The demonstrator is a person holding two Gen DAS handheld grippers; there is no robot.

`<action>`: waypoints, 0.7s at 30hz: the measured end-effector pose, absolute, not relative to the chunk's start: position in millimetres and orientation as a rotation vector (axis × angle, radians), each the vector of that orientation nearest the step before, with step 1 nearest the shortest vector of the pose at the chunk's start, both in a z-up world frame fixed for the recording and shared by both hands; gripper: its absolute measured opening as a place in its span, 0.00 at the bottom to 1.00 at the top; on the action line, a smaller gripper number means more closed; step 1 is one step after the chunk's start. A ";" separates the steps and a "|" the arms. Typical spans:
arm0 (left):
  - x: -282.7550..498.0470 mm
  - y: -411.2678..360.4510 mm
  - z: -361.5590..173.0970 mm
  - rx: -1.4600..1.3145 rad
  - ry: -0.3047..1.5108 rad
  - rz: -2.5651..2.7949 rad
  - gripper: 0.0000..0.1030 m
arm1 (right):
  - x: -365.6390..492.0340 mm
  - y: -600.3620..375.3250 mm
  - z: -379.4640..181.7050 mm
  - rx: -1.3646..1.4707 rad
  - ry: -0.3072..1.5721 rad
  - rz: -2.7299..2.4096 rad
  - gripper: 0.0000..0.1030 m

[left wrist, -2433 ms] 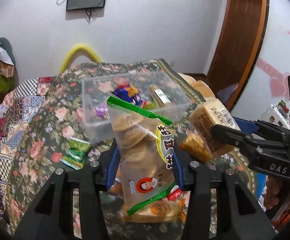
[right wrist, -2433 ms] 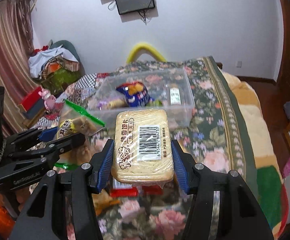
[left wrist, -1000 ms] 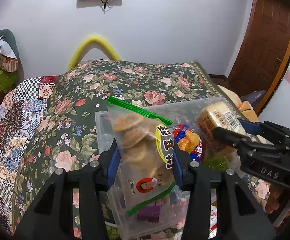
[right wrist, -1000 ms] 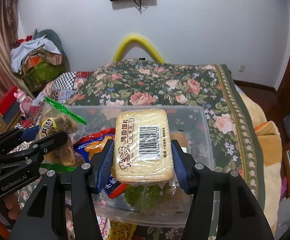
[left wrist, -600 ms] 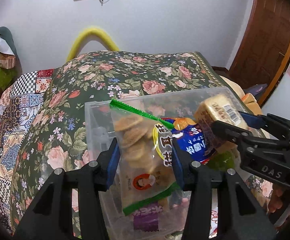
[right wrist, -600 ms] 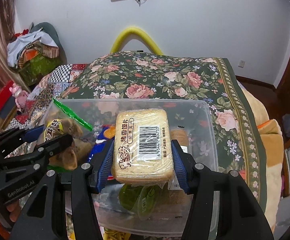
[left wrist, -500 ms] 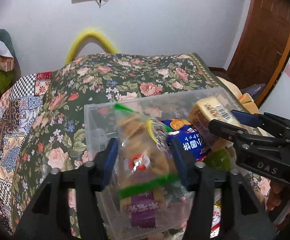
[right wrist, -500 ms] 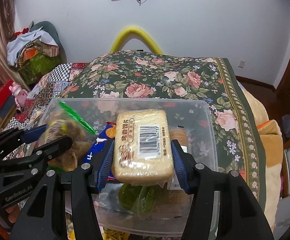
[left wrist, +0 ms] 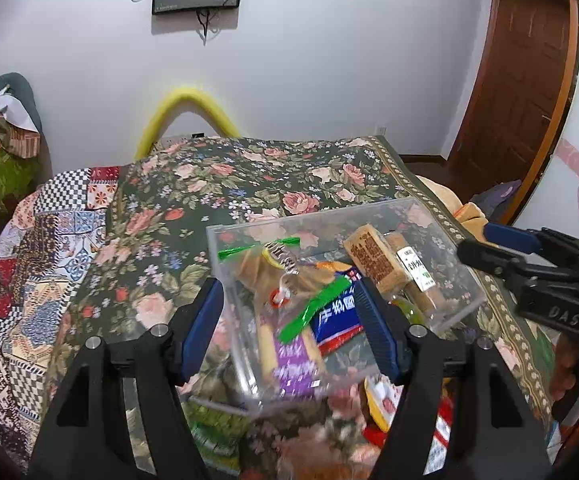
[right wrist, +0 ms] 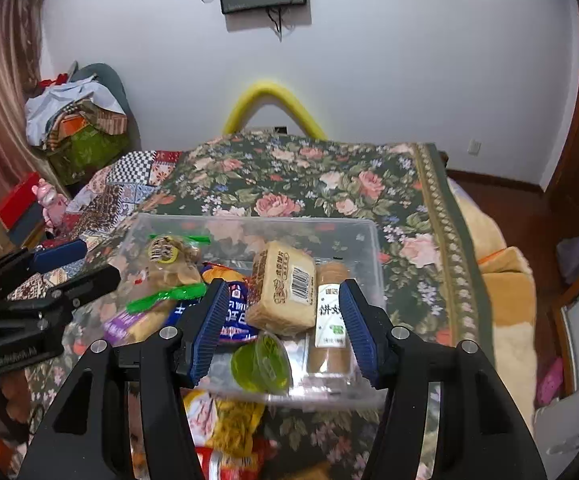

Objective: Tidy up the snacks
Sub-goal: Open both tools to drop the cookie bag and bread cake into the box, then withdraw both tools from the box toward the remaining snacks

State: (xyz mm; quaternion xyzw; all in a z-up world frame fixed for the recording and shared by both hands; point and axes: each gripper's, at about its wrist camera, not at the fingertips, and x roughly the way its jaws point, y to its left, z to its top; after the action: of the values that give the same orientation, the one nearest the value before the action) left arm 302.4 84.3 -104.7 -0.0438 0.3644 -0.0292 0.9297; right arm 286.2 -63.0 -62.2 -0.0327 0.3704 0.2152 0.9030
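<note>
Lying released inside the clear plastic bin [right wrist: 369, 240], green-sealed cookie bag [left wrist: 285, 280] and tan cracker pack [right wrist: 285, 292] are stowed; left gripper [left wrist: 289, 320] jaws are opening, right gripper [right wrist: 281, 316] gapes empty.

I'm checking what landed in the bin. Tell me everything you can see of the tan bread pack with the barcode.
The tan bread pack is a rounded block in clear wrap, with a white barcode label and red print. It lies tilted inside the clear plastic bin, propped on the blue snack bag, its right edge against the capped tube. No gripper touches it.
</note>
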 end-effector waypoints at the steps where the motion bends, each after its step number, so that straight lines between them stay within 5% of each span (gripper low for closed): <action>1: 295.7 86.4 -102.0 -0.085 0.741 -0.055 0.66 | 282.1 -65.5 -60.2 -0.067 0.760 0.447 0.54; 21: 201.2 133.8 -155.7 -0.103 0.875 0.030 0.67 | 214.3 -118.4 -86.4 -0.059 0.826 0.412 0.64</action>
State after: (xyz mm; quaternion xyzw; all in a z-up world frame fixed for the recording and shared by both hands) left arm 201.2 133.8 -155.7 -0.0500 0.4234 0.0144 0.9044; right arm 214.3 -118.4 -86.4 -0.0285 0.3983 0.1988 0.8950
